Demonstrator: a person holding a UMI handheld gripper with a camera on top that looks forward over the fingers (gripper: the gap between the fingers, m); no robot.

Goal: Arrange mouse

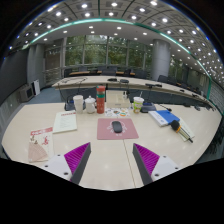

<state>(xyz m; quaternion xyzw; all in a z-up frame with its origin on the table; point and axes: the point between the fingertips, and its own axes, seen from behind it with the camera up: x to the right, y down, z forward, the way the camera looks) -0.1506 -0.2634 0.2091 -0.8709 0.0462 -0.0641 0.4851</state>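
Observation:
A dark mouse (117, 127) lies on a pink mouse mat (104, 131) on the pale table, well beyond my fingers and a little left of their midline. My gripper (111, 160) is open and empty, held above the table's near part. Its two magenta pads (77, 155) stand wide apart with bare tabletop between them. Nothing touches the mouse.
Behind the mat stand cups (79, 102), a red can (100, 98) and a yellowish cup (138, 103). A white paper (65, 122) and pink papers (40, 133) lie left; a blue-and-white item (167, 118) lies right. The table (110, 150) has office desks beyond it.

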